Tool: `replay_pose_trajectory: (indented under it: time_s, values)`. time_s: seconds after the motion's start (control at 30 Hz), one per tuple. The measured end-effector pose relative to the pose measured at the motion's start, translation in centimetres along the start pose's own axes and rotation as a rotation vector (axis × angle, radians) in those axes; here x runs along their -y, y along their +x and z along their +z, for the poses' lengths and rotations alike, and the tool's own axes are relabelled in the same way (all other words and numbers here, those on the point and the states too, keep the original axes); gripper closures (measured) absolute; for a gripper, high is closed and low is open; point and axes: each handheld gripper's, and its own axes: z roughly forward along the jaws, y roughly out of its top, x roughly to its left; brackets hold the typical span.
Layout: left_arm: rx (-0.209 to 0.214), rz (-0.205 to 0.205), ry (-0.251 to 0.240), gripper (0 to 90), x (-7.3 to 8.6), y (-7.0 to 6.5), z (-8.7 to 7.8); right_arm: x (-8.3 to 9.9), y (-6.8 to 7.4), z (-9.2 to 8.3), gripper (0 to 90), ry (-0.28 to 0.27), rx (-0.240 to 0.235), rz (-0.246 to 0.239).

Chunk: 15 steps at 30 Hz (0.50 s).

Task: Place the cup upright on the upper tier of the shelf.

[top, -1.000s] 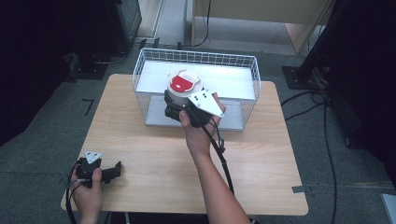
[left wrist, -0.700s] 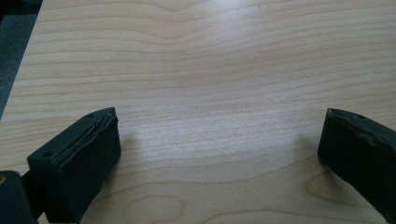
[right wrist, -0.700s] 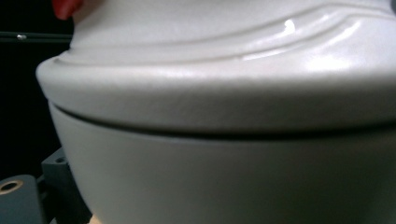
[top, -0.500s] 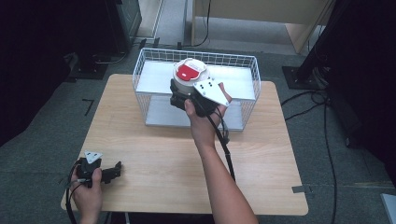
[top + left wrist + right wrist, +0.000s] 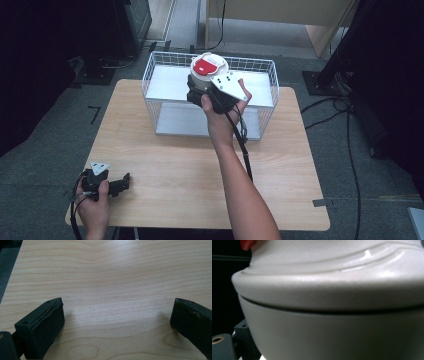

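1. While the person's right hand (image 5: 220, 107) carries the right tongs (image 5: 200, 95) above the wire basket (image 5: 160, 75), the high view shows them clamped on a white container (image 5: 207, 70) with a red patch on its lid, held over the basket's front half, clear of its floor. The left tongs (image 5: 117, 184) rest near the counter's (image 5: 170, 165) front left corner.
2. Seen from the left gripper view, the left tongs (image 5: 117, 315) stand wide apart over bare counter (image 5: 107, 272), holding nothing.
3. Close up in the right gripper view, the container (image 5: 332, 315) crowds the lens, its lid seam running across; I judge the smooth rounded wall could slip in the grip, and letting go from this height might tip it or knock the lid loose. Lowering off-centre could catch the basket's rim.
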Motion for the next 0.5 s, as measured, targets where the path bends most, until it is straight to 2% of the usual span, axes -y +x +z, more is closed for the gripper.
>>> replay_pose_trajectory:
  time_s: [0.5]
  values:
    - [0.000, 0.000, 0.000, 0.0, 0.0, 0.0, 0.0, -0.4, -1.7, 2.3, 4.9, 0.014, 0.046, -0.002]
